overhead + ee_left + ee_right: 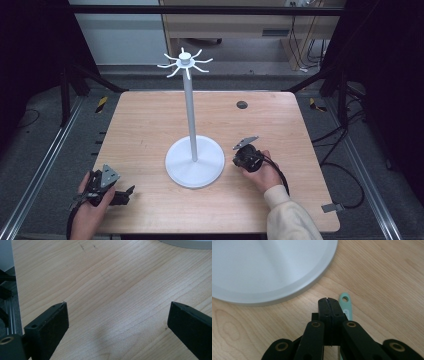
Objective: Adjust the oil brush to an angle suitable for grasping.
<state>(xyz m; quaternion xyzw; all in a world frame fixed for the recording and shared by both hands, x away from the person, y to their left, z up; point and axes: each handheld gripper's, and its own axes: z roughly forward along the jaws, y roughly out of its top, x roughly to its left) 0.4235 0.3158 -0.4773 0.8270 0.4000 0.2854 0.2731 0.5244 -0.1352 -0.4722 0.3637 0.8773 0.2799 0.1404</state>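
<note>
A white stand (190,107) with a round base (205,172) and a ring of hooks (185,62) on top rises from the middle of the wooden table (145,125). My right gripper (244,159) points down at the table just right of the base, jaws shut together. In the right gripper view the shut tips (328,302) sit near the base's rim (269,270), and a flat mint-green strip (345,303) with a hole at its end lies on the wood under them. My left gripper (124,195) rests at the front left, open (117,320) over bare wood.
A dark round plug (242,105) sits in the table's far right part. Black frame posts (67,85) stand off the back corners, and cables (345,165) trail on the floor at the right. The stand's base edge (190,243) shows at the top of the left gripper view.
</note>
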